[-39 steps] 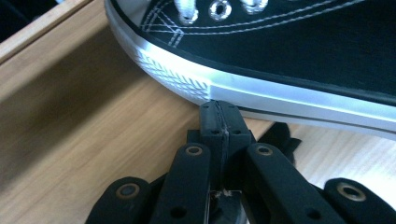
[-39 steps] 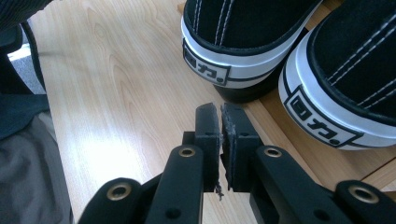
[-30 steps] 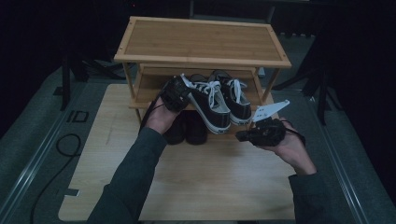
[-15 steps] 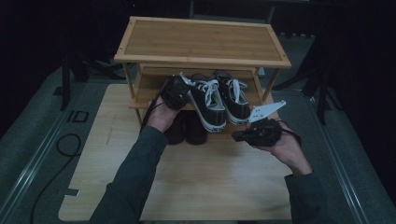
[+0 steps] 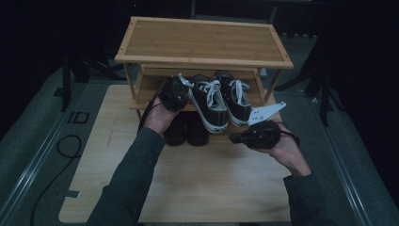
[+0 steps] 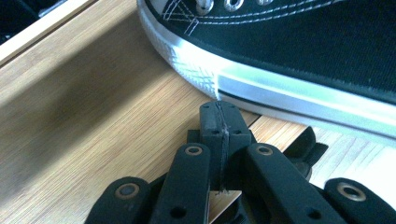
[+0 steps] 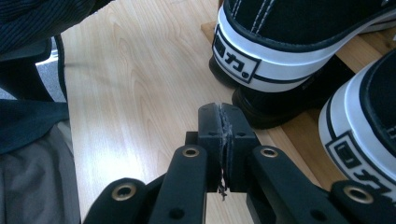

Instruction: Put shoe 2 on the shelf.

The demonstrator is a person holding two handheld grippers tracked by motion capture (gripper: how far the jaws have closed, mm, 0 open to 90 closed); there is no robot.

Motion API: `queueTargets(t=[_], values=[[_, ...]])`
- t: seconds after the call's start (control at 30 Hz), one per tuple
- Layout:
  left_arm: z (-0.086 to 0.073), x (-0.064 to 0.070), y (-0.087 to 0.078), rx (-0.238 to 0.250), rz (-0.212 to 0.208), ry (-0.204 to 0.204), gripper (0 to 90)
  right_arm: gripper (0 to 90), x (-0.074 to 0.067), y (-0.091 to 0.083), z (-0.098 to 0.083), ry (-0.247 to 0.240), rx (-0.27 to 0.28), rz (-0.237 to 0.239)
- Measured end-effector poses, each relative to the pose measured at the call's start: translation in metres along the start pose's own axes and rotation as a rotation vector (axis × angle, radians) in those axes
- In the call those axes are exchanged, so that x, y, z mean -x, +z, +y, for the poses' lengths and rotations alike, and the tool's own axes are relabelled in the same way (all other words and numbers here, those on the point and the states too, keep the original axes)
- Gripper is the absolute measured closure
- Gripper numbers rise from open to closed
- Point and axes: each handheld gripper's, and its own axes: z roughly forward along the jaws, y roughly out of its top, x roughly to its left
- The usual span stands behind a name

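Three cams: one overhead, two riding the grippers.
High view looks forward-down at the shoe rack [image 5: 202, 47]; both gripper views sit close on the sneakers [image 5: 221, 101].

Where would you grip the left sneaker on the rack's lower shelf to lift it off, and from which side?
Grip the heel collar of the left sneaker, coming from the person's side. Its heel overhangs the front edge of the lower shelf and its mouth is open, so one jaw could go inside the collar and one behind. The top shelf probably hinders reaching straight down.
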Motion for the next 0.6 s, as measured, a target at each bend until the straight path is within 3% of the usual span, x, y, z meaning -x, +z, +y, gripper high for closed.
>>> queueTargets(t=[0.6], values=[[-0.023, -0.030, -0.012, -0.015, 0.008, -0.034, 89.1, 89.1, -0.002, 0.010, 0.013, -0.020, 0.043, 0.010]])
